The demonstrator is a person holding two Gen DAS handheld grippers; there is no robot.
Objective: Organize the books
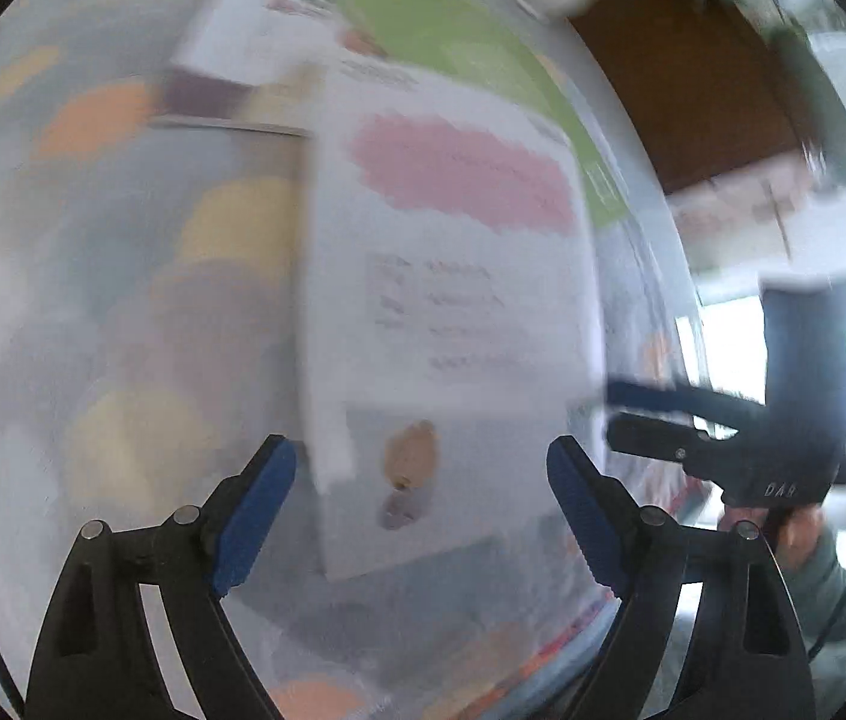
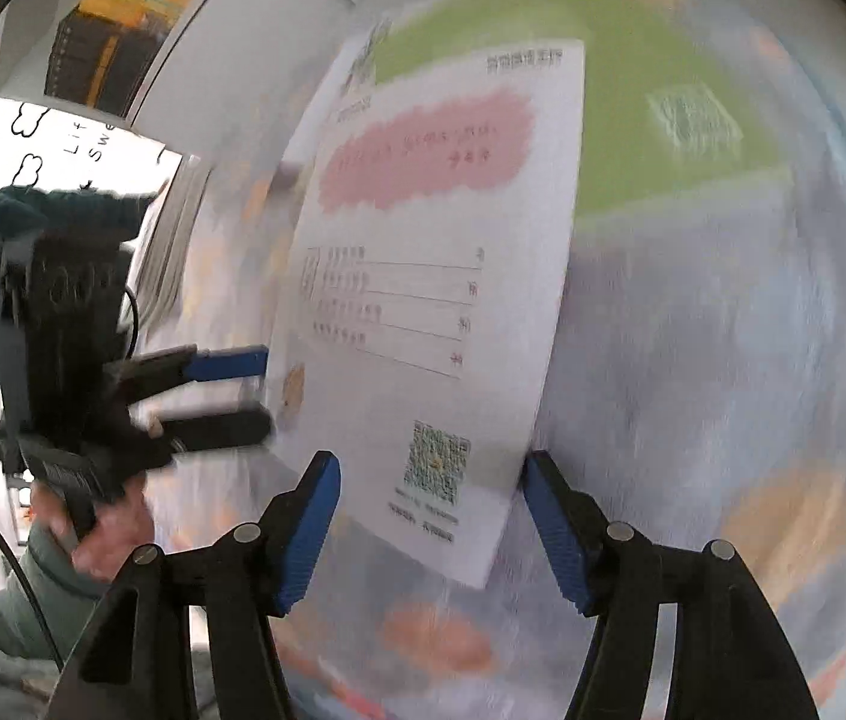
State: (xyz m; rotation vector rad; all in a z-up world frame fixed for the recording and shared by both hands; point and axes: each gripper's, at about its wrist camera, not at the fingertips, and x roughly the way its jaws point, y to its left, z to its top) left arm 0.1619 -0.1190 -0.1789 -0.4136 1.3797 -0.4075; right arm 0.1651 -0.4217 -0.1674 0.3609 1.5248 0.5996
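counter (image 2: 723, 330): patterned cloth, blurred | green book (image 2: 543, 12): flat, beyond both grippers, under white booklet | white booklet (image 2: 423, 276): thin, light, probably floppy; take by long edge | left gripper (image 1: 420, 507), right gripper (image 2: 429, 519): jaws apart, holding nothing, booklet just ahead

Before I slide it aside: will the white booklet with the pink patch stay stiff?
Probably not. The white booklet looks thin and its edges bow, so it may flop. Lying flat on the green book, it should slide, not roll.

Black left gripper (image 1: 420, 507) and right gripper (image 2: 430, 519), blue ribbed pads, silver pivot screws, grey-green sleeve (image 2: 48, 576)
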